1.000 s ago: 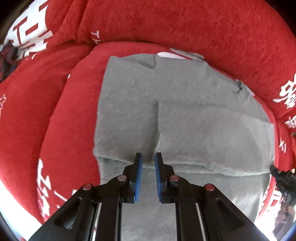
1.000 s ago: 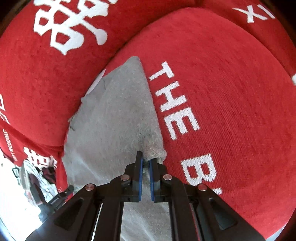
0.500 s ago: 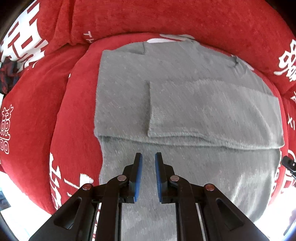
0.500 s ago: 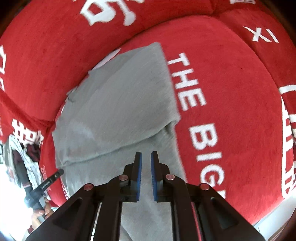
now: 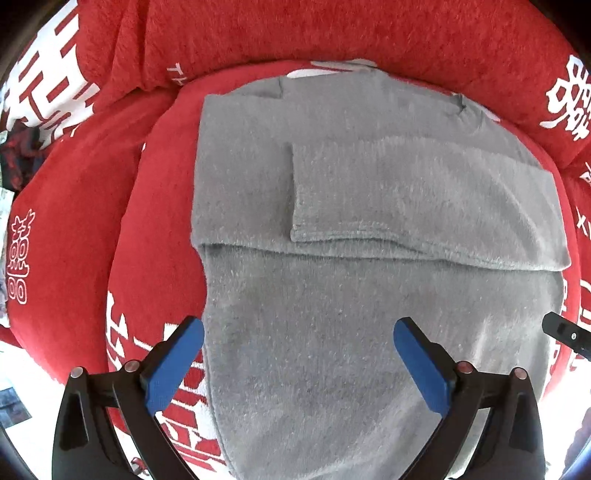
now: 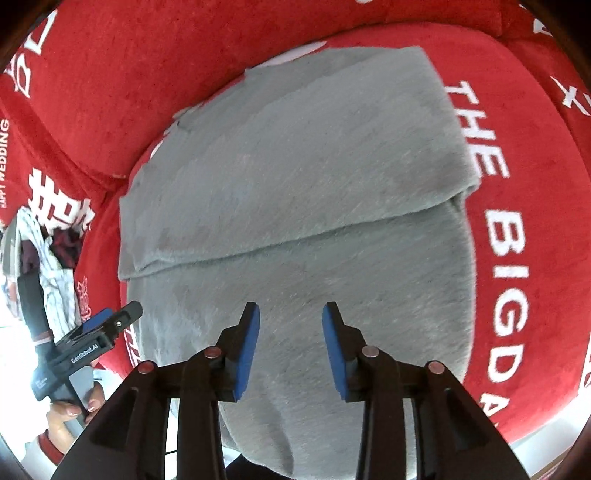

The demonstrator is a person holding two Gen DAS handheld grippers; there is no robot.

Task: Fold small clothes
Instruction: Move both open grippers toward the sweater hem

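Observation:
A grey fleece garment (image 5: pixel 369 229) lies flat on a red sofa seat, its far part folded over toward me with a sleeve laid on top. It also shows in the right wrist view (image 6: pixel 295 184). My left gripper (image 5: pixel 298 336) is open wide and empty, held above the garment's near part. My right gripper (image 6: pixel 291 317) is open and empty above the same near part. The left gripper's tip shows at the left of the right wrist view (image 6: pixel 110 321); the right gripper's tip shows at the right edge of the left wrist view (image 5: pixel 565 332).
The red sofa cushion (image 6: pixel 517 221) carries white lettering; its backrest (image 5: pixel 332 33) rises behind the garment. A pile of other clothes (image 6: pixel 44 251) lies at the far left. The sofa's front edge drops to a pale floor (image 5: pixel 14 369).
Both grippers have pulled back toward me from the folded edge and opened; the right one let go of the garment's edge. The fold now lies flat.

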